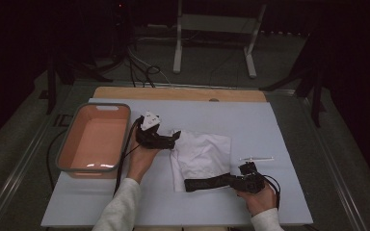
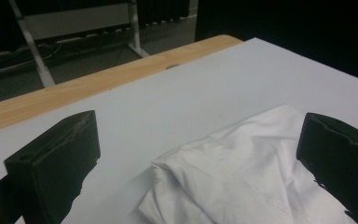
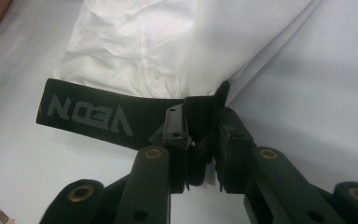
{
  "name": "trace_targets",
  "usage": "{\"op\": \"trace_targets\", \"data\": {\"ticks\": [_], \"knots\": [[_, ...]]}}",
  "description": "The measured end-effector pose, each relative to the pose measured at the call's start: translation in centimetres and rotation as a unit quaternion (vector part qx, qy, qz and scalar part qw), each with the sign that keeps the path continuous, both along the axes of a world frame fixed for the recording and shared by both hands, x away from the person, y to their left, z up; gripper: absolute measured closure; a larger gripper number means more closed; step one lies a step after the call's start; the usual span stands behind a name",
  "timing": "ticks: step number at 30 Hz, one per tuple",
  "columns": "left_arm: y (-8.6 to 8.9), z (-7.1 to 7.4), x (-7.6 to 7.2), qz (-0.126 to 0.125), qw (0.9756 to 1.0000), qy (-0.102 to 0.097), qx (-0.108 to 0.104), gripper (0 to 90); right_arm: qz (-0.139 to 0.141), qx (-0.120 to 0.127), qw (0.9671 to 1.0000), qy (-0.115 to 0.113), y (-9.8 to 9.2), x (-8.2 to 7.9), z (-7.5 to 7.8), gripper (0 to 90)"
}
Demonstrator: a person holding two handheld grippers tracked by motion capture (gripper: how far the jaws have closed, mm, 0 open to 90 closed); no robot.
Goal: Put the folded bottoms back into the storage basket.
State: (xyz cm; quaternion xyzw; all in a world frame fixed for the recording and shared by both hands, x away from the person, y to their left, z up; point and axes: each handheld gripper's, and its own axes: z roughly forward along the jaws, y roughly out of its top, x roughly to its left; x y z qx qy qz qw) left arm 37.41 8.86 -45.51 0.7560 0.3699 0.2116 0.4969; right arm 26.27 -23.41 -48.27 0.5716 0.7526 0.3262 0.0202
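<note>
On table — one white garment (image 1: 202, 154), one tub (image 1: 94, 138), two grippers.

An orange-pink tub (image 1: 94, 139) with a grey rim sits on the left of the pale sheet (image 1: 250, 120). A thin clear stick (image 1: 256, 158) lies to the right. Wooden table edge (image 1: 178, 94) at the back, and a white frame (image 1: 217, 29) on the floor behind.

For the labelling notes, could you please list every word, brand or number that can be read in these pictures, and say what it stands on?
"VEON", seen upside down in the right gripper view, in grey letters on the black waistband of the white garment, whose end the right gripper pinches.
Nothing else is readable: the high view and the left gripper view show no lettering.
</note>
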Motion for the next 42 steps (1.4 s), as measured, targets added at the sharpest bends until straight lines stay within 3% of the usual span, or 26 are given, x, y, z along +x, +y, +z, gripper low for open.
{"op": "trace_targets", "data": {"ticks": [5, 13, 26, 42], "knots": [[-0.5, -0.6, 0.7, -0.009, 0.9999, 0.013, 0.004, 1.2, 0.001, 0.001, 1.0, -0.001, 0.0, 0.0, 0.0, 76.7], [-0.8, -1.2, 2.0, 0.009, 0.999, 0.042, 0.008, 0.4, 0.001, 0.002, 1.0, 0.001, 0.0, 0.0, -0.1, 76.7], [-1.5, -2.9, 3.3, 0.022, 0.997, 0.064, 0.036, 0.4, 0.002, 0.003, 1.0, 0.003, 0.1, 0.0, -0.2, 76.7], [-2.2, -4.5, 4.4, 0.033, 0.9943, 0.089, 0.048, 0.6, 0.004, 0.005, 1.0, 0.003, 0.1, 0.0, -0.2, 76.6]]}}
